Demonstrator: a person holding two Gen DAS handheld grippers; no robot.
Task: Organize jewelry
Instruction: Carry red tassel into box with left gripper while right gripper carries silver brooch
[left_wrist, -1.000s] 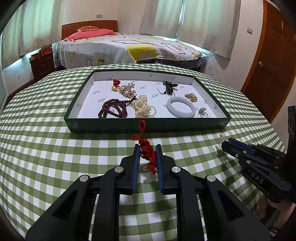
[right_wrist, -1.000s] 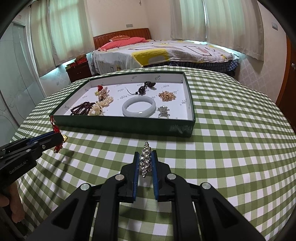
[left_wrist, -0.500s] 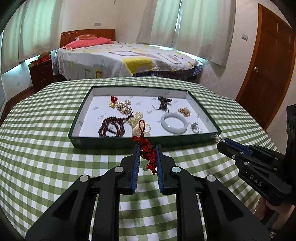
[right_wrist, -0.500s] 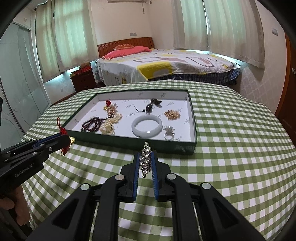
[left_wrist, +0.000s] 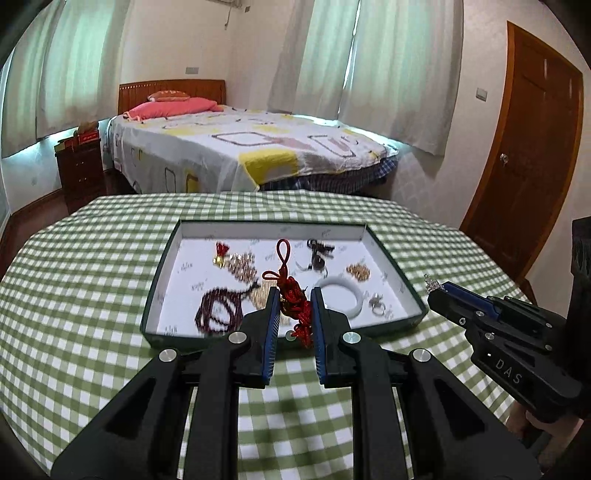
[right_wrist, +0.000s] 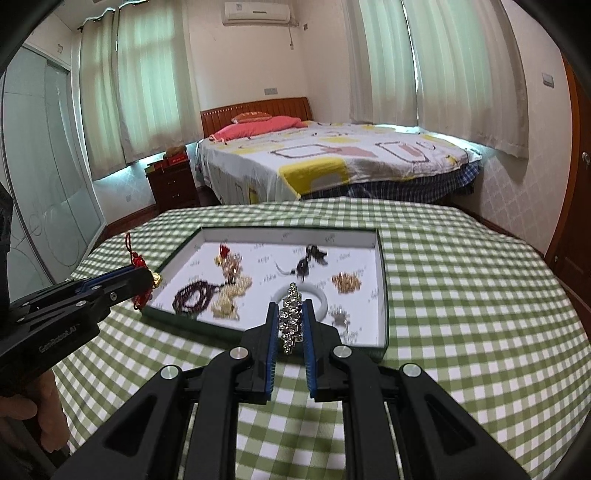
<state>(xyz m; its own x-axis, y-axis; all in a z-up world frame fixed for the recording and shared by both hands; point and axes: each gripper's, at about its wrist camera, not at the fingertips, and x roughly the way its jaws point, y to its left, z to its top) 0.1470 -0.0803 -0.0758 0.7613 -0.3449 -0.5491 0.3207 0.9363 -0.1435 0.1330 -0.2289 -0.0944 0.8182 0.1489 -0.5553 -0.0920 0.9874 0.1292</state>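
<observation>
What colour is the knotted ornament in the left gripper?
Red knotted ornament, clearest in the left wrist view, between the left gripper fingers.

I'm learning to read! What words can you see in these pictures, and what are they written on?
"DAS": on the side of the right gripper.
"GenRobot.AI": on the side of the left gripper, small and slightly blurred.
Small grey marks printed on the tray lining: too blurred to read.
</observation>
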